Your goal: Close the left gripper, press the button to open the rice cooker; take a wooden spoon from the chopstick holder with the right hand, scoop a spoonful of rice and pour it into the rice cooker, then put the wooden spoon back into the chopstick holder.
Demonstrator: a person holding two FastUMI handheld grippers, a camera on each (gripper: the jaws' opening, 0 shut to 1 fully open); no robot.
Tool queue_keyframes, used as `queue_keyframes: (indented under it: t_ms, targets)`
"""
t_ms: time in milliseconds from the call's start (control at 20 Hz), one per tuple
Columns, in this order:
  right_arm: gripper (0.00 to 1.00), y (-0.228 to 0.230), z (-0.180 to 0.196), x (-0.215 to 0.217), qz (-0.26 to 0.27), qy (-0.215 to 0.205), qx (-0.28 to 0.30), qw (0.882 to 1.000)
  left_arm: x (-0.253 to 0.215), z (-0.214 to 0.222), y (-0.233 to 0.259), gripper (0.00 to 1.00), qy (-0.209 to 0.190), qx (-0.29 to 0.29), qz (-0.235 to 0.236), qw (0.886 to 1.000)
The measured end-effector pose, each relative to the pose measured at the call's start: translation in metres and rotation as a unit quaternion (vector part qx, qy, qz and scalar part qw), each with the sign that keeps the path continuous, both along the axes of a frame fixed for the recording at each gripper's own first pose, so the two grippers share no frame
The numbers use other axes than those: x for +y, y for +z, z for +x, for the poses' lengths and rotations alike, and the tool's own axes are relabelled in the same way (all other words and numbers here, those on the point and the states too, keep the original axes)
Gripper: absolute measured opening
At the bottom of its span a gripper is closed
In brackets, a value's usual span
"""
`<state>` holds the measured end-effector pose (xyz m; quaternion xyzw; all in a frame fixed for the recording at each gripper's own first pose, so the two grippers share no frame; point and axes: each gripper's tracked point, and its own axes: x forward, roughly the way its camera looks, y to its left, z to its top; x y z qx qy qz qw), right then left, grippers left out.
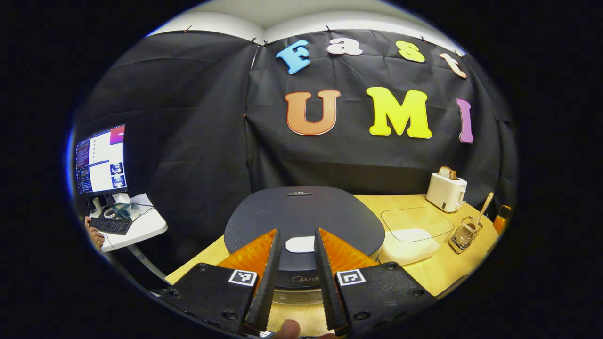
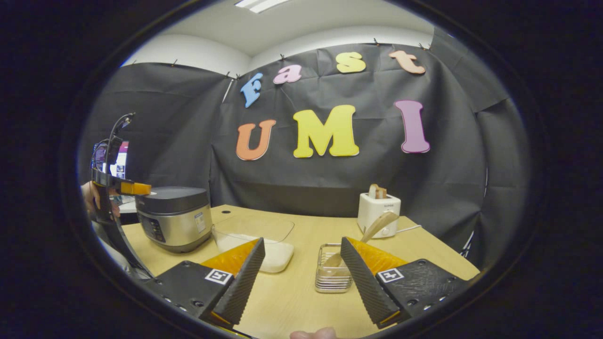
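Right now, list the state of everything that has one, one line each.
rice cooker: lid shut.
left gripper: narrowly open over the cooker's button.
right gripper: wide open, empty.
wooden spoon: standing in the chopstick holder.
rice container: open, holding rice.
toaster: bread in slot.

Rice cooker (image 2: pixel 175 217): dark grey lid, silver body. Toaster (image 2: pixel 378 214): white. Table (image 2: pixel 292 292): light wood. Wooden spoon (image 2: pixel 372 233): pale tan. Chopstick holder (image 2: pixel 333 273): silver wire. Rice (image 2: pixel 278 254): white.
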<state>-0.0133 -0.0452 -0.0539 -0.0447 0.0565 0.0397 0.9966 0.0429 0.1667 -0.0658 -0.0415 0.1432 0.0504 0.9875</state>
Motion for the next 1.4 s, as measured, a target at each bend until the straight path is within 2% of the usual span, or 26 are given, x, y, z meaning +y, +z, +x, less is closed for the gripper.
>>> queue_keyframes:
  t_ms: [50,150,200,250,400,450,550,700,850,900,950,1000,1050,1100,1250,1300,1400]
  targets:
    - [0.96,0.0,0.0,0.0,-0.001,0.001,0.0,1.0,-0.004,0.0,0.0,0.48,-0.012,0.005,-0.002,1.0]
    - [0.96,0.003,0.002,0.002,-0.003,0.004,-0.001,1.0,-0.018,0.002,0.004,0.62,-0.035,0.004,-0.012,0.999]
    - [0.96,0.004,0.003,0.003,-0.002,0.004,-0.002,1.0,-0.015,0.01,-0.001,0.8,-0.022,0.005,-0.009,1.0]
    - [0.92,0.004,0.004,0.003,-0.002,0.004,-0.003,1.0,-0.008,0.003,0.001,0.99,-0.015,0.008,-0.005,1.0]
    - [0.92,0.002,0.006,-0.001,-0.002,0.0,-0.003,1.0,-0.001,0.0,0.008,0.99,0.009,0.002,-0.007,1.0]
    - [0.95,0.001,0.006,-0.003,0.001,-0.003,-0.002,1.0,0.001,-0.002,0.012,0.99,0.018,-0.006,-0.015,1.0]
    - [0.95,0.005,0.005,-0.005,0.0,-0.009,-0.001,1.0,0.001,-0.007,0.027,0.99,0.025,-0.025,-0.031,0.999]
    - [0.92,0.019,0.002,-0.011,-0.007,-0.018,-0.02,1.0,0.005,-0.019,0.052,1.0,0.041,-0.061,-0.019,0.997]
    - [0.92,0.024,-0.005,-0.013,-0.008,-0.025,-0.031,0.999,-0.012,-0.031,0.066,0.98,0.047,-0.103,0.004,0.994]
    - [0.95,0.027,-0.008,-0.013,-0.007,-0.029,-0.035,0.999,-0.027,-0.036,0.067,0.98,0.039,-0.109,0.0,0.993]
    - [0.92,0.029,-0.011,-0.014,-0.002,-0.035,-0.041,0.999,-0.044,-0.042,0.066,0.98,0.029,-0.112,-0.002,0.993]
    - [0.95,0.032,-0.015,-0.014,0.003,-0.04,-0.048,0.998,-0.058,-0.046,0.065,0.98,0.018,-0.116,0.0,0.993]
    - [0.92,0.036,-0.018,-0.015,0.01,-0.046,-0.055,0.997,-0.077,-0.05,0.061,0.98,-0.003,-0.111,0.0,0.994]
    - [0.95,0.038,-0.019,-0.016,0.013,-0.051,-0.057,0.997,-0.091,-0.054,0.059,0.98,-0.011,-0.112,0.0,0.994]
    - [0.92,0.048,-0.026,-0.02,0.003,-0.062,-0.063,0.996,-0.118,-0.062,0.064,0.98,-0.017,-0.129,-0.004,0.991]
    - [0.95,0.054,-0.03,-0.022,-0.002,-0.068,-0.071,0.995,-0.129,-0.065,0.068,0.98,-0.022,-0.136,-0.006,0.99]
    - [0.92,0.064,-0.037,-0.022,-0.009,-0.074,-0.089,0.993,-0.139,-0.07,0.076,0.98,-0.031,-0.154,0.003,0.988]
